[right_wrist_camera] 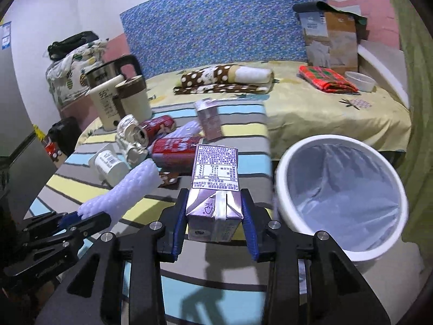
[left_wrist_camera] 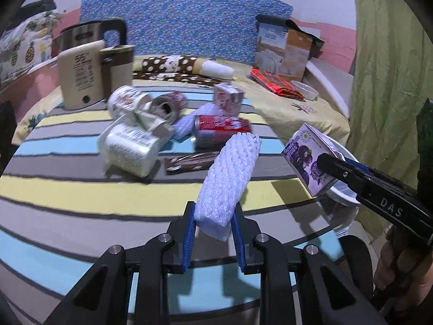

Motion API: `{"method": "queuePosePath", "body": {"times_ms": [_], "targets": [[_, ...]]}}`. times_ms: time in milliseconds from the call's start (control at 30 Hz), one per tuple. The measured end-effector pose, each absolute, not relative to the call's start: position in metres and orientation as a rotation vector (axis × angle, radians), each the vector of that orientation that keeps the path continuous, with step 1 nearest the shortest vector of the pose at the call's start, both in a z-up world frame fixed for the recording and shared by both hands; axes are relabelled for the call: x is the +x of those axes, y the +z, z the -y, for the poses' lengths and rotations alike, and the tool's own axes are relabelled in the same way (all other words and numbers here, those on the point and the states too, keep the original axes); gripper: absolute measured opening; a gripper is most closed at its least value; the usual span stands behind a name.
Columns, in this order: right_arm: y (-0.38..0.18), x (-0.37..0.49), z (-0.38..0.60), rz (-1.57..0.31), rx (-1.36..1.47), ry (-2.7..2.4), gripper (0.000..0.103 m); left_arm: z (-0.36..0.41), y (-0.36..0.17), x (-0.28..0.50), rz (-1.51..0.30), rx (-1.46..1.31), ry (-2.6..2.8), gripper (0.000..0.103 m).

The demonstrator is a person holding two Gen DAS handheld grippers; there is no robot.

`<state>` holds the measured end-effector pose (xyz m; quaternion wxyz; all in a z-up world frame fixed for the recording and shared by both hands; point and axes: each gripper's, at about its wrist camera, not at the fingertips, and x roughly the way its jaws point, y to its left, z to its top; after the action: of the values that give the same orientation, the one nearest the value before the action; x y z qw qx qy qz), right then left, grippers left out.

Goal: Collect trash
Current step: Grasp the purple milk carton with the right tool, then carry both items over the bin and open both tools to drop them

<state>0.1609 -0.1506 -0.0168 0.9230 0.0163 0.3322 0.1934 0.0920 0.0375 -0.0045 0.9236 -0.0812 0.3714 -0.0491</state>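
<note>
My left gripper [left_wrist_camera: 212, 220] is shut on a white foam net sleeve [left_wrist_camera: 230, 178] and holds it above the striped cloth; the sleeve also shows in the right wrist view [right_wrist_camera: 127, 189]. My right gripper [right_wrist_camera: 215, 219] is shut on a purple drink carton [right_wrist_camera: 215, 184], held just left of the white trash bin [right_wrist_camera: 342, 195] with its plastic liner. In the left wrist view the carton [left_wrist_camera: 308, 159] hangs in front of the bin's rim [left_wrist_camera: 342, 193]. A red can [left_wrist_camera: 223, 130], crushed white cups [left_wrist_camera: 132, 140], a brown wrapper [left_wrist_camera: 190, 162] and a small pink carton [left_wrist_camera: 228, 98] lie on the cloth.
A beige kettle [left_wrist_camera: 81, 78] and a steel pot [left_wrist_camera: 81, 33] stand at the back left. A brown dotted cloth roll [right_wrist_camera: 224, 80], a red folded cloth [right_wrist_camera: 327, 78], a white bowl [right_wrist_camera: 361, 81] and a paper bag [right_wrist_camera: 331, 38] lie on the yellow sheet. A green curtain [left_wrist_camera: 384, 81] hangs at the right.
</note>
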Motion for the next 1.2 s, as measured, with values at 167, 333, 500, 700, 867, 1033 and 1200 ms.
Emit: {"method": "queuePosePath", "body": {"times_ms": [167,333,500,700,867,1033,1200], "targets": [[-0.016,0.164,0.176,-0.672,0.051,0.336,0.039,-0.008,0.002,0.105,-0.755,-0.135,-0.151,0.025],[-0.017,0.167,0.2,-0.668,0.069,0.273,0.039,0.024,0.008,0.12,-0.749,-0.101,-0.211,0.026],[-0.019,0.171,0.22,-0.669,0.082,0.218,0.039,0.056,0.011,0.134,-0.743,-0.066,-0.268,0.025],[-0.023,0.175,0.237,-0.675,0.084,0.175,0.039,0.09,0.013,0.15,-0.741,-0.038,-0.334,0.026],[-0.027,0.178,0.25,-0.682,0.086,0.154,0.039,0.113,0.008,0.163,-0.754,-0.023,-0.374,0.026],[-0.033,0.182,0.259,-0.705,0.087,0.138,0.039,0.126,0.002,0.175,-0.772,-0.016,-0.395,0.026],[-0.039,0.188,0.266,-0.736,0.093,0.135,0.039,0.132,-0.003,0.186,-0.782,-0.015,-0.413,0.026]]}}
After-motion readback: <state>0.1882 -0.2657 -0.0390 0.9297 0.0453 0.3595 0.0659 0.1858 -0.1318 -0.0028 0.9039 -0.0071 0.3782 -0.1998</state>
